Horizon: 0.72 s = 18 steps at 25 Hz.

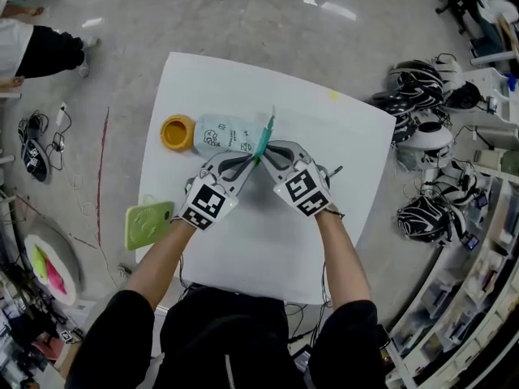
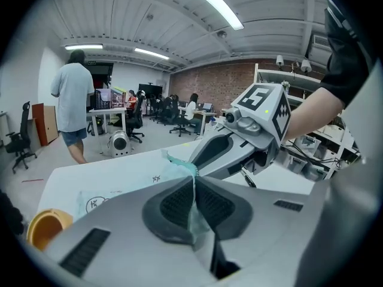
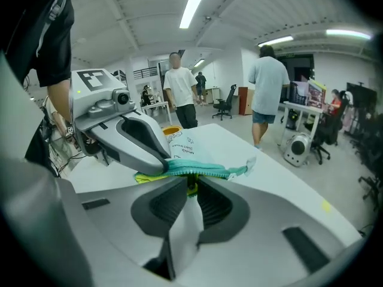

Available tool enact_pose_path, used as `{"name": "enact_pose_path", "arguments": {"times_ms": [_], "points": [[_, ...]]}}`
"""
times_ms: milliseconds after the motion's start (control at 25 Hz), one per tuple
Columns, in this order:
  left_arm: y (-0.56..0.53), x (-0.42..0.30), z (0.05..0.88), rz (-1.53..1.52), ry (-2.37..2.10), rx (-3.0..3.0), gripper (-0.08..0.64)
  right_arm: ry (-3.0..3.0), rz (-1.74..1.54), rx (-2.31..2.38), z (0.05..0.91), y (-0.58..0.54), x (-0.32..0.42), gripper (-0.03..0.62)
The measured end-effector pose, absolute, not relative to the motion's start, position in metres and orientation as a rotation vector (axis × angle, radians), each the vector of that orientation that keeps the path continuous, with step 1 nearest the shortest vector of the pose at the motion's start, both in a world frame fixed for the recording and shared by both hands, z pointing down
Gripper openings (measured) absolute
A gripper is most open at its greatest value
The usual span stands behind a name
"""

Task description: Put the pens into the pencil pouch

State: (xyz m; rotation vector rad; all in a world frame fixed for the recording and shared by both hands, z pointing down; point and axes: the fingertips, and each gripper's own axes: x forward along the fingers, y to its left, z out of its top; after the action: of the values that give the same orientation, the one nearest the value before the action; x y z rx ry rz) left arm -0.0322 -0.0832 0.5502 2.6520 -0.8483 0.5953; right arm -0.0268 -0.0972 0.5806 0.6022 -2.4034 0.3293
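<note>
Left tool (image 2: 192,205) is clamped on pouch (image 1: 227,134) fabric, mid-frame on the worktop (image 1: 268,241). Right tool (image 3: 190,190) pinches the zip (image 3: 203,171). Thin fabric could slip free, or the zip could jam if pulled askew.

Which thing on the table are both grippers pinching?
The pale blue pencil pouch with the teal zipper; the left gripper and right gripper both clamp its zipper end. The orange roll and green case lie ungripped.

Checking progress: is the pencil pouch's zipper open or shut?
Appears shut: in the right gripper view the teal zipper runs as one joined band; its end under the left gripper is hidden.
</note>
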Motion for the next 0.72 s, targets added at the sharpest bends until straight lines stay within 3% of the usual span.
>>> {"name": "enact_pose_path", "arguments": {"times_ms": [320,400,720], "points": [[-0.081,-0.038,0.546,0.561,-0.839,2.631,0.029,-2.409,0.353,0.625,0.586,-0.102,-0.034,0.066],[-0.082,-0.040,0.548,0.572,-0.853,2.625,0.029,-2.414,0.366,0.628,0.585,-0.099,-0.033,0.102],[-0.085,-0.041,0.552,0.582,-0.878,2.614,0.029,-2.385,0.375,0.677,0.580,-0.088,0.005,0.114]]}}
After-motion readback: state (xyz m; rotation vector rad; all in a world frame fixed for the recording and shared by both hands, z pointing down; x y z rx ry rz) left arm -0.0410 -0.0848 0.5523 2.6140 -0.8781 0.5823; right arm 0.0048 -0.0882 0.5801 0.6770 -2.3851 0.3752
